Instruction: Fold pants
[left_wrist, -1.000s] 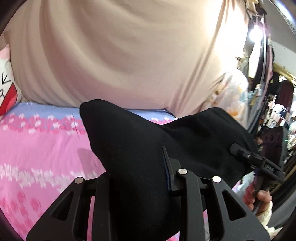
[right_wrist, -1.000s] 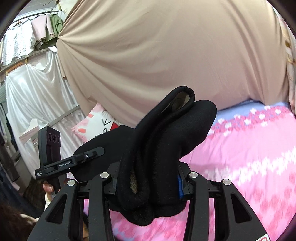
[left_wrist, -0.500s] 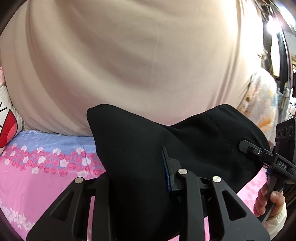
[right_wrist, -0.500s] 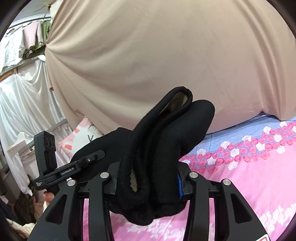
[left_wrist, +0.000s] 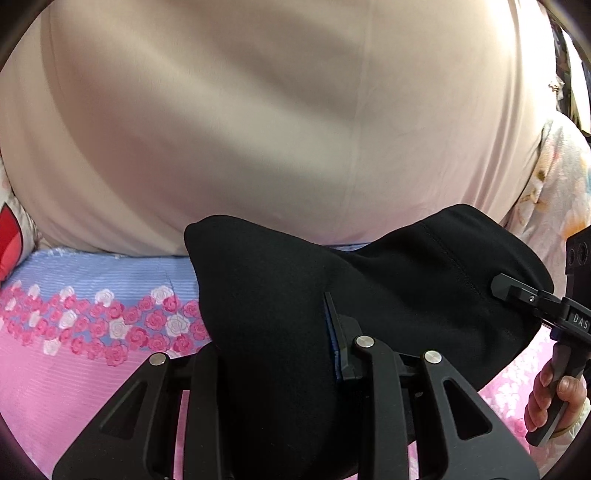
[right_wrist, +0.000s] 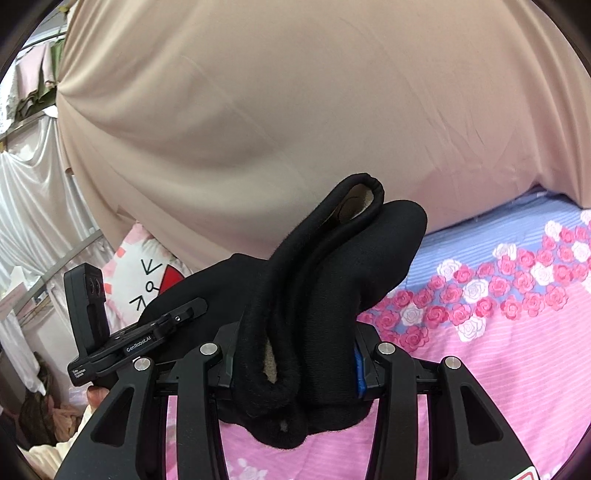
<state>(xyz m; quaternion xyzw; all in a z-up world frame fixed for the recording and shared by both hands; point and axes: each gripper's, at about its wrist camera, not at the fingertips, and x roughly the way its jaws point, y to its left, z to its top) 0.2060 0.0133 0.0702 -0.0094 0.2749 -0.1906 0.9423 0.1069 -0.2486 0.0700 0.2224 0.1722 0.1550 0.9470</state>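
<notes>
The black pants (left_wrist: 388, 288) hang stretched between my two grippers above the bed. My left gripper (left_wrist: 273, 354) is shut on one bunched end, which covers its left finger. My right gripper (right_wrist: 295, 354) is shut on the other end (right_wrist: 325, 280), a thick fold with the waistband and its tan lining showing. In the left wrist view the right gripper (left_wrist: 532, 302) shows at the far right, held by a hand. In the right wrist view the left gripper (right_wrist: 147, 336) shows at the left.
A pink bedsheet (left_wrist: 74, 376) with a rose band and a blue strip (right_wrist: 498, 240) lies below. A beige curtain (left_wrist: 258, 110) hangs behind the bed. A white cartoon pillow (right_wrist: 144, 273) lies at the left. White drapes (right_wrist: 33, 206) and hanging clothes stand at the far left.
Both grippers have risen and moved toward the curtain with the pants held between them. Less of the bed shows and the curtain fills more of each view.
</notes>
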